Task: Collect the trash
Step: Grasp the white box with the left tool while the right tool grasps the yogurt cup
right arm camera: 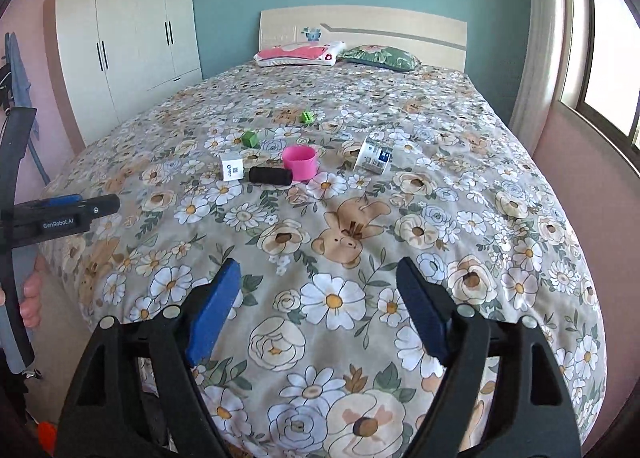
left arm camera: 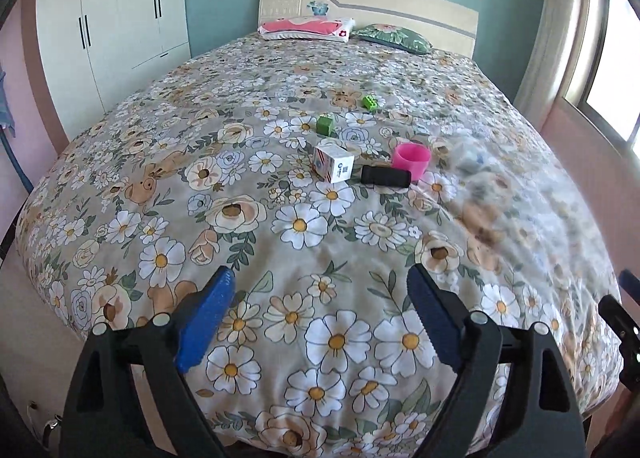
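Small items lie on the floral bedspread [left arm camera: 304, 338] around the middle of the bed. They are a white carton [left arm camera: 334, 164] [right arm camera: 232, 168], a black cylinder [left arm camera: 386, 177] [right arm camera: 271, 176] and a pink cup [left arm camera: 411, 159] [right arm camera: 300, 161]. A green cube [left arm camera: 326, 124] [right arm camera: 250, 138] and a green brick [left arm camera: 370, 101] [right arm camera: 307, 116] lie further back. A white printed tub [right arm camera: 374, 155] lies on its side to the right. My left gripper [left arm camera: 320, 274] and right gripper [right arm camera: 318, 264] hover open and empty over the near end of the bed, well short of the items.
A pink pillow [right arm camera: 300, 51] and a green pillow [right arm camera: 380, 57] rest against the headboard [right arm camera: 360, 23]. A white wardrobe [right arm camera: 128, 49] stands to the left and a window [right arm camera: 608, 57] to the right. A hand [right arm camera: 32, 298] holds the left tool's black body [right arm camera: 60, 217].
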